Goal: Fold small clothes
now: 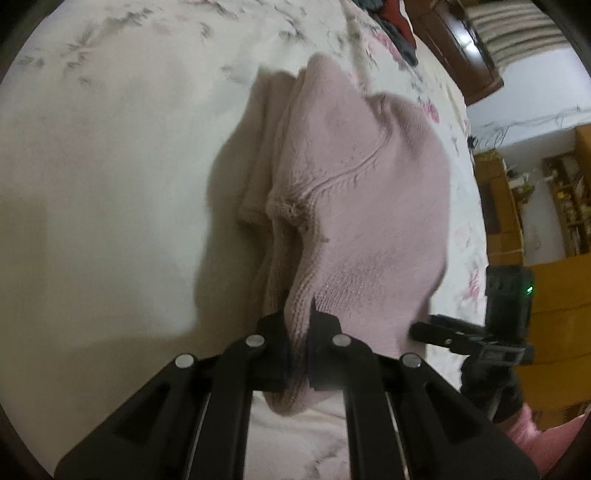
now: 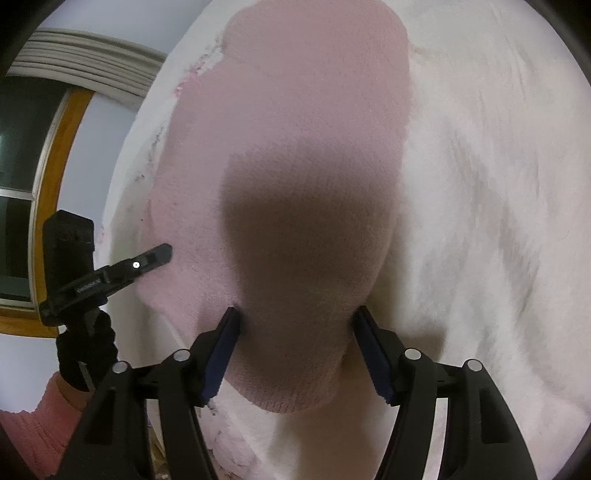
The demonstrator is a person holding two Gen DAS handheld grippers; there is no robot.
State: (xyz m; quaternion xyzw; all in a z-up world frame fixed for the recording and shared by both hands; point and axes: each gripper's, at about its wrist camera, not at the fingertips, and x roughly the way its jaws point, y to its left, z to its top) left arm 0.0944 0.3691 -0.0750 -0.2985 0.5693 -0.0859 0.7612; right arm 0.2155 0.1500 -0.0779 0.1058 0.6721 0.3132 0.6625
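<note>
A small pink knit garment [image 1: 354,177] hangs partly raised over the floral bedsheet [image 1: 110,166], folded along a seam. My left gripper [image 1: 299,325] is shut on its near edge, with knit fabric bunched between the fingers. The right gripper [image 1: 436,330] shows at the garment's right edge in the left wrist view. In the right wrist view the same garment [image 2: 295,129] fills the middle. My right gripper [image 2: 297,325] is open, its blue-padded fingers [image 2: 225,343] standing wide on either side of the garment's near end. The left gripper [image 2: 162,254] touches the garment's left edge there.
Red and dark clothes [image 1: 395,22] lie at the bed's far edge. Wooden furniture [image 1: 461,48] and yellow shelves [image 1: 554,192] stand beyond the bed on the right. A window with a wooden frame [image 2: 48,155] is at the left. A person's gloved hand [image 2: 86,350] and pink sleeve [image 2: 33,432] show.
</note>
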